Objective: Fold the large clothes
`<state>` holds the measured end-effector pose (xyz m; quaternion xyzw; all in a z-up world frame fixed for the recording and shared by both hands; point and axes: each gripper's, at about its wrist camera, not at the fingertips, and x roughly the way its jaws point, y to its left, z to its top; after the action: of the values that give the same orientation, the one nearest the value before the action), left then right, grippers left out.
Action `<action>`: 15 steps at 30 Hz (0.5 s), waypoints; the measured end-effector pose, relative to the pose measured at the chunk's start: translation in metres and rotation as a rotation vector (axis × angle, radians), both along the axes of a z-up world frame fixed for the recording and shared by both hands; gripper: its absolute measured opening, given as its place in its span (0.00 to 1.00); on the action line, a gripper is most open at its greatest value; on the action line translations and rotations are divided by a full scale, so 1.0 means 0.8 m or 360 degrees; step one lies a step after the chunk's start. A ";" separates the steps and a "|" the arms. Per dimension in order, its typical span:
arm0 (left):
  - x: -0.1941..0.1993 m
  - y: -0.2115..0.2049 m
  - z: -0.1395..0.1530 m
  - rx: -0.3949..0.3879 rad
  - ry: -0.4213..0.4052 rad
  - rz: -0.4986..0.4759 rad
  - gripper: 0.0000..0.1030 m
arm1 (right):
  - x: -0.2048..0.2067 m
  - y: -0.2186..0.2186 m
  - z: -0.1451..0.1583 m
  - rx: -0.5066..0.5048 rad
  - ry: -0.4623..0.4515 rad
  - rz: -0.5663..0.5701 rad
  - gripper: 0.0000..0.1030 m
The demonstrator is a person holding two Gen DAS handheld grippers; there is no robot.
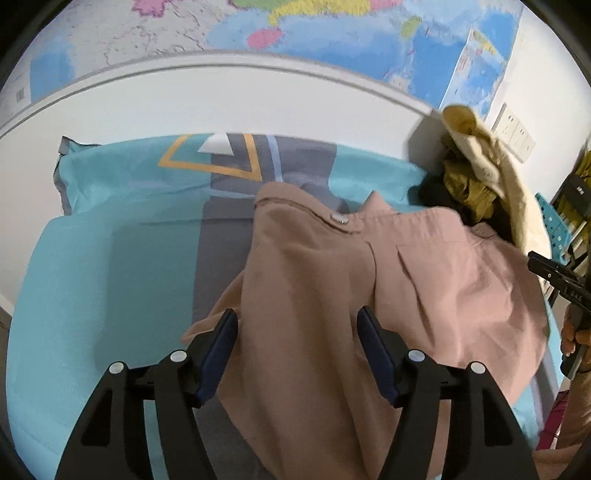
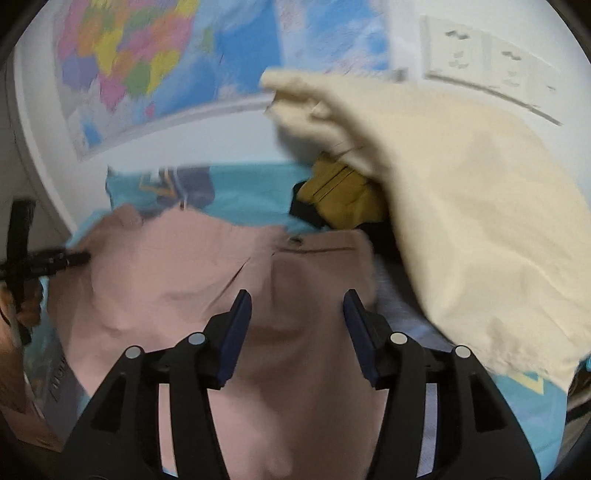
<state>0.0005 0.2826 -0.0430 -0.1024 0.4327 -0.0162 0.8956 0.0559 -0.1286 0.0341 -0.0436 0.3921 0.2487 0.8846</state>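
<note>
My left gripper [image 1: 297, 325] sits low in the centre of the left wrist view, its two dark blue pads standing well apart. The dusty pink garment [image 1: 332, 280] lies between and under them, but neither pad presses on the cloth, so I hold nothing there. The garment spreads from the lower middle of that frame up to its waistband, where a small pale button [image 1: 340, 220] shows near the centre. It rests on a turquoise bed sheet [image 1: 110, 266] with a grey stripe and an orange outline toward the top.

My right gripper [image 2: 297, 302] is in the lower centre of the right wrist view, the pads parted about as far, with pink cloth lying loose beneath them and not pinched. This view is blurred.

At the upper right of both views a pile of other clothes sits beside the pink one: a cream garment [image 2: 461, 206] draped over a mustard yellow one [image 2: 340, 195]. A coloured map [image 1: 332, 33] hangs on the wall [image 1: 221, 99] across the top of each frame. At the right edge of the left view I see my other gripper and the hand [image 1: 576, 339] holding it.
</note>
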 end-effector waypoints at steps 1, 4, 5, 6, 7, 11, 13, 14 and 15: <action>0.003 -0.001 -0.003 0.0009 0.0014 0.0006 0.62 | 0.008 0.007 -0.010 -0.0028 0.0035 0.0008 0.47; 0.019 -0.004 -0.018 0.0054 0.0076 0.0037 0.60 | 0.035 0.021 -0.042 -0.0136 0.0106 -0.0021 0.19; 0.024 -0.002 -0.022 0.0053 0.0095 0.0043 0.58 | 0.039 0.021 -0.046 -0.0111 0.0124 -0.0027 0.14; 0.027 0.000 -0.025 0.0039 0.0111 0.0048 0.56 | 0.045 0.018 -0.049 -0.0063 0.0152 -0.0033 0.11; 0.031 0.003 -0.028 0.0018 0.0132 0.0063 0.56 | 0.049 0.016 -0.048 -0.0049 0.0158 -0.0046 0.10; 0.026 0.005 -0.021 0.0041 0.0104 0.0100 0.61 | 0.041 0.007 -0.037 -0.0031 0.0140 -0.0081 0.14; 0.015 0.005 -0.010 0.0067 0.0046 0.0119 0.64 | 0.029 -0.001 -0.029 0.0003 0.0113 -0.0098 0.21; 0.009 0.005 -0.006 0.0073 0.0024 0.0121 0.65 | 0.022 -0.006 -0.023 0.0015 0.0105 -0.0092 0.26; 0.002 0.005 0.000 0.0084 -0.0004 0.0121 0.67 | 0.018 -0.005 -0.019 0.0020 0.0092 -0.0084 0.29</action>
<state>0.0023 0.2866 -0.0429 -0.0952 0.4276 0.0291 0.8984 0.0703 -0.1325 0.0186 -0.0204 0.4170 0.2289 0.8794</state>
